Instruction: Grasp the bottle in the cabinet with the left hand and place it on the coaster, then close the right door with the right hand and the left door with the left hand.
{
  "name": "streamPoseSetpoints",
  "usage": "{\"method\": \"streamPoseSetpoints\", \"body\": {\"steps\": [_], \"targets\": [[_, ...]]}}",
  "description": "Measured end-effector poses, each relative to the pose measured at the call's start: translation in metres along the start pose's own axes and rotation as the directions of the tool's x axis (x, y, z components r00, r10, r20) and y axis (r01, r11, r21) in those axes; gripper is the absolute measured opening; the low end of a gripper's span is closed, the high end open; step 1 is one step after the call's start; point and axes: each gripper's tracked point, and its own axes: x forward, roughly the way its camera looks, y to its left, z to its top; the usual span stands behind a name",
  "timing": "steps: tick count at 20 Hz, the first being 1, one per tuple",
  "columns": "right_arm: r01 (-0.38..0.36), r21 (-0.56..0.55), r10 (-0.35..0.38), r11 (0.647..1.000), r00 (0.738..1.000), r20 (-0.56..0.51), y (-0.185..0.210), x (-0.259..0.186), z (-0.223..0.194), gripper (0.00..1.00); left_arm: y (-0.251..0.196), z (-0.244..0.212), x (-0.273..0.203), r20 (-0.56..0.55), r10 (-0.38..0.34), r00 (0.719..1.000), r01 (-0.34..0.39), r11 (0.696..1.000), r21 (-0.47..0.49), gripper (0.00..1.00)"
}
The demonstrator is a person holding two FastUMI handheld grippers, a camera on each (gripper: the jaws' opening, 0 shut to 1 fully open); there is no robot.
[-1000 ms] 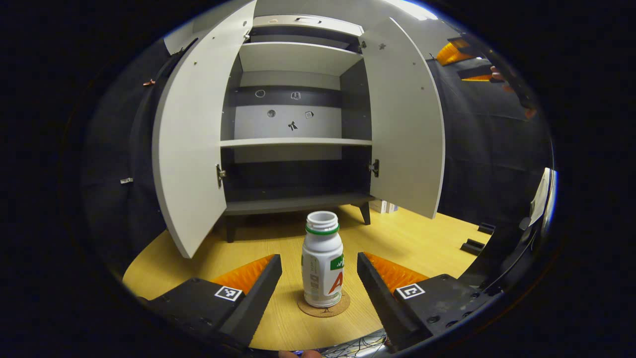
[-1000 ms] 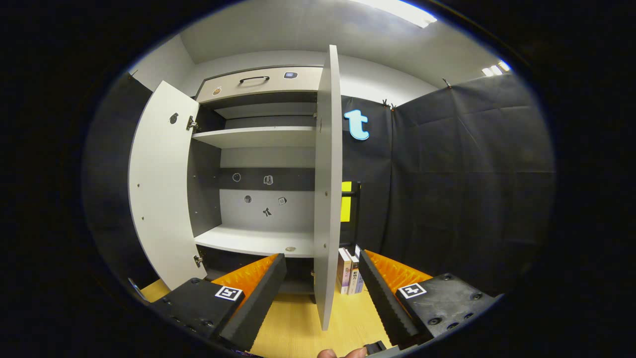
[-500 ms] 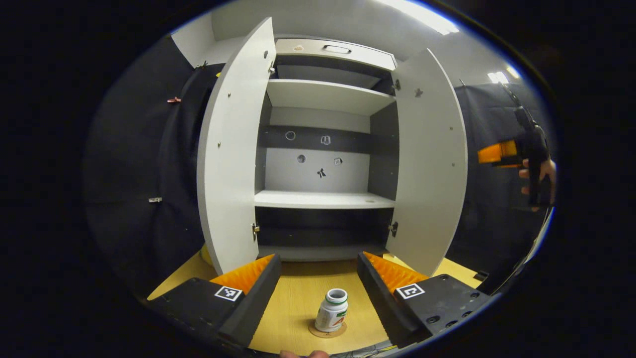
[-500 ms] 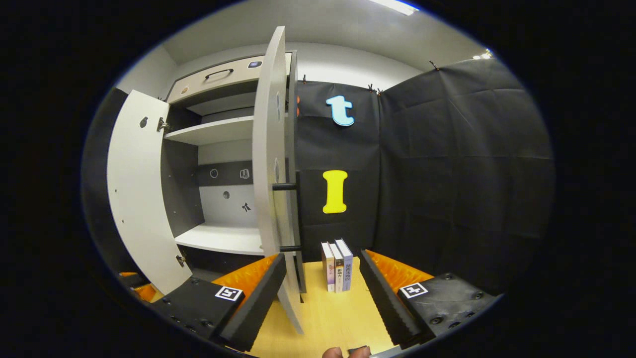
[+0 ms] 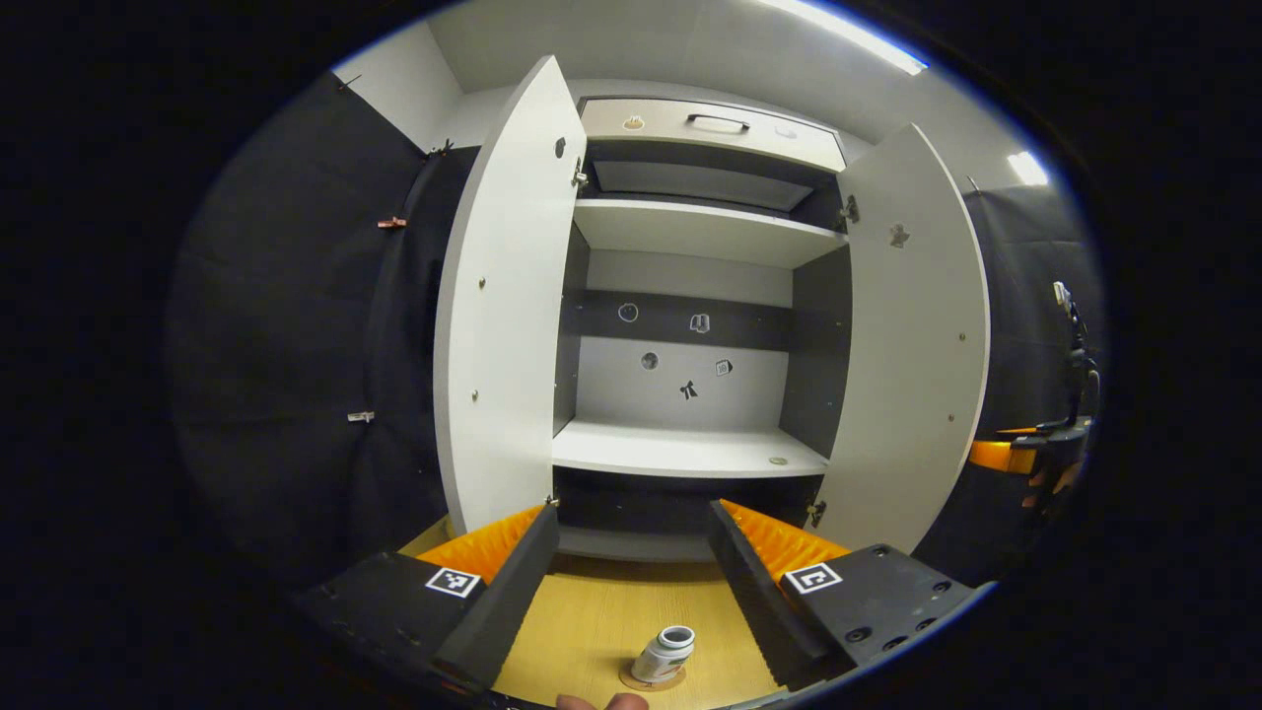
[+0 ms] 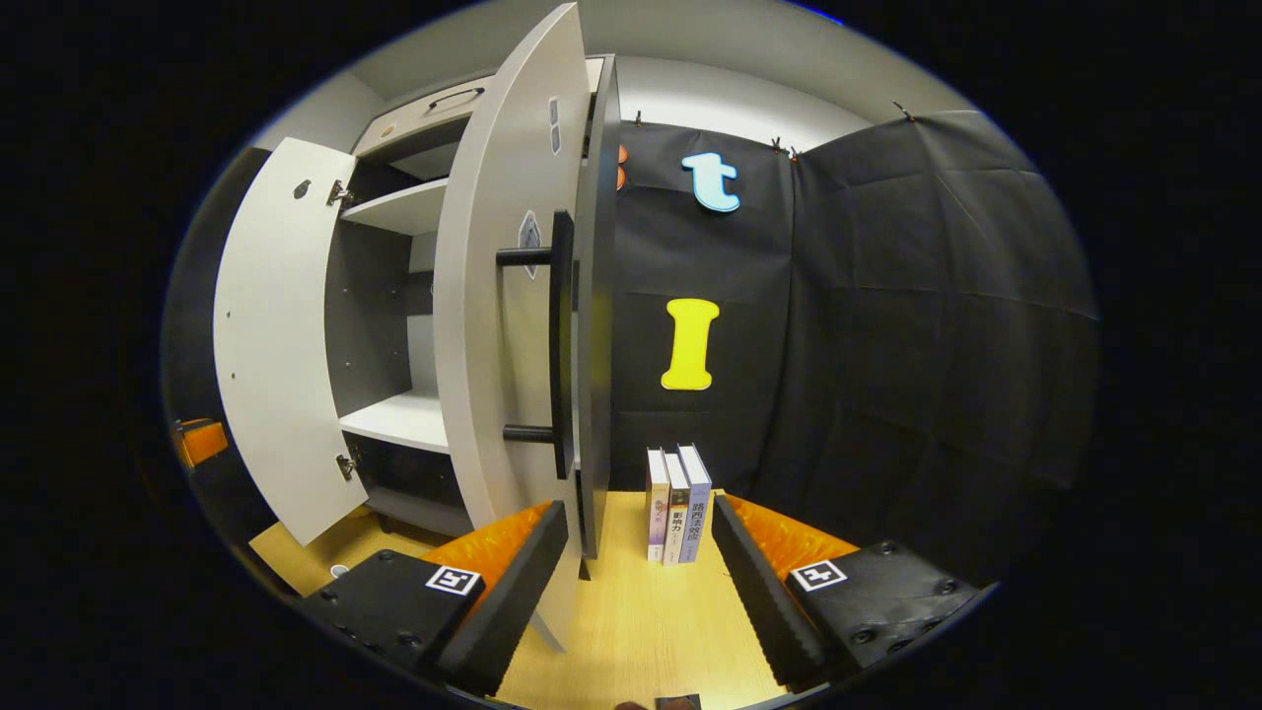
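The white bottle [image 5: 663,654] with a green neck ring stands upright on the round cork coaster [image 5: 651,678] on the wooden table, well below and in front of my left gripper [image 5: 632,508], which is open and holds nothing. The cabinet has both doors swung out: left door [image 5: 503,316], right door [image 5: 912,345]. My right gripper [image 6: 640,505] is open, just outside the right door [image 6: 498,296], facing its outer face and black bar handle [image 6: 562,345]. In the left gripper view the right gripper [image 5: 1020,454] appears past the right door's edge, held by a hand.
The cabinet's shelves [image 5: 680,454] are bare. Three books [image 6: 675,503] stand upright on the wooden table [image 6: 641,631] against the black wall, right of the cabinet. The left door [image 6: 281,365] stands wide open.
My left gripper has lifted away from the bottle, which now looks small at the bottom. My right gripper has moved round the right door's edge to its outer side, bringing the handle into view.
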Motion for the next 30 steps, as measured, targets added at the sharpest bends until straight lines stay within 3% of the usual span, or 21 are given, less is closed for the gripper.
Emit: {"method": "streamPoseSetpoints", "body": {"steps": [5, 10, 13, 17, 30], "targets": [[-0.07, 0.013, 0.07, 0.997, 0.997, 0.022, 0.021, -0.001, 0.009, 0.98, 0.015, 0.012, -0.001, 0.02, 0.043, 0.999, -0.044, 0.999, 0.014, 0.96], [-0.084, 0.056, 0.083, 0.995, 0.996, 0.024, 0.039, -0.005, 0.006, 0.95, 0.046, 0.009, -0.01, 0.016, 0.101, 0.995, -0.101, 0.994, 0.034, 0.96], [-0.133, 0.108, 0.132, 0.985, 0.991, 0.014, 0.069, -0.003, 0.004, 0.96, 0.062, 0.011, -0.016, 0.02, 0.133, 0.991, -0.133, 0.99, 0.043, 0.96], [-0.206, 0.082, 0.205, 0.975, 0.979, 0.021, 0.116, 0.008, 0.006, 0.98, 0.081, 0.009, -0.022, 0.016, 0.166, 0.986, -0.166, 0.985, 0.055, 0.96], [-0.308, 0.076, 0.308, 0.948, 0.951, 0.004, 0.211, 0.066, 0.004, 0.98, 0.129, 0.011, -0.015, 0.013, 0.232, 0.973, -0.233, 0.972, 0.032, 0.96]]}}
